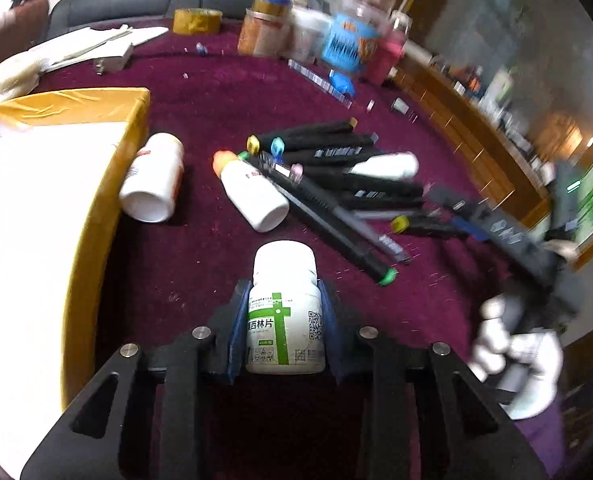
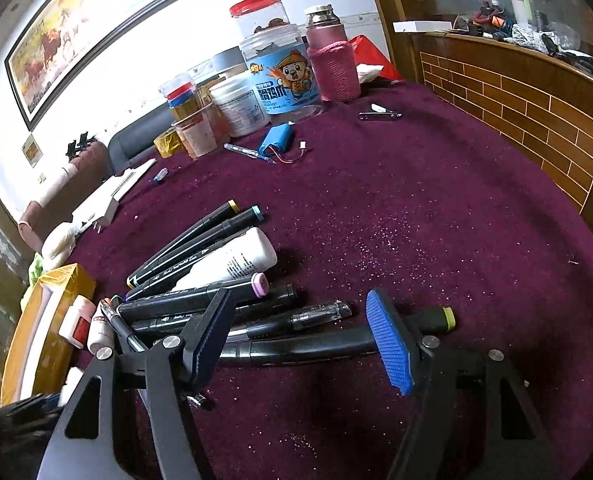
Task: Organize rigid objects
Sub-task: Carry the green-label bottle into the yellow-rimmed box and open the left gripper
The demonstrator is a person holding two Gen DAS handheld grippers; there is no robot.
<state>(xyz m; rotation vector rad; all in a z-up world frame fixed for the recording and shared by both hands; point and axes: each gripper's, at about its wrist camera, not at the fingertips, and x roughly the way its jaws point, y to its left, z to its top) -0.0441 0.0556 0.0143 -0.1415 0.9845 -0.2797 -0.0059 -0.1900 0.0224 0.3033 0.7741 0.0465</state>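
My left gripper [image 1: 283,300] is shut on a white pill bottle with a green cross label [image 1: 284,312], held above the maroon tablecloth. Two more white bottles [image 1: 154,178] [image 1: 252,192] lie on their sides ahead. A heap of black markers [image 1: 336,168] lies to the right, with a white tube [image 1: 388,164] on it. My right gripper [image 2: 300,336] is open above the heap; a black marker with a yellow cap [image 2: 336,346] lies between its fingers. The white tube [image 2: 232,262] and markers [image 2: 200,300] lie just beyond. In the left wrist view the right gripper [image 1: 508,236] shows blurred at the right.
A yellow-edged white box [image 1: 48,208] stands at the left, also in the right wrist view [image 2: 44,320]. Jars, a pink-sleeved flask [image 2: 332,60] and a tape roll [image 1: 196,20] crowd the far edge. A blue battery pack [image 2: 276,142] and a pen lie near them. A wooden counter runs along the right.
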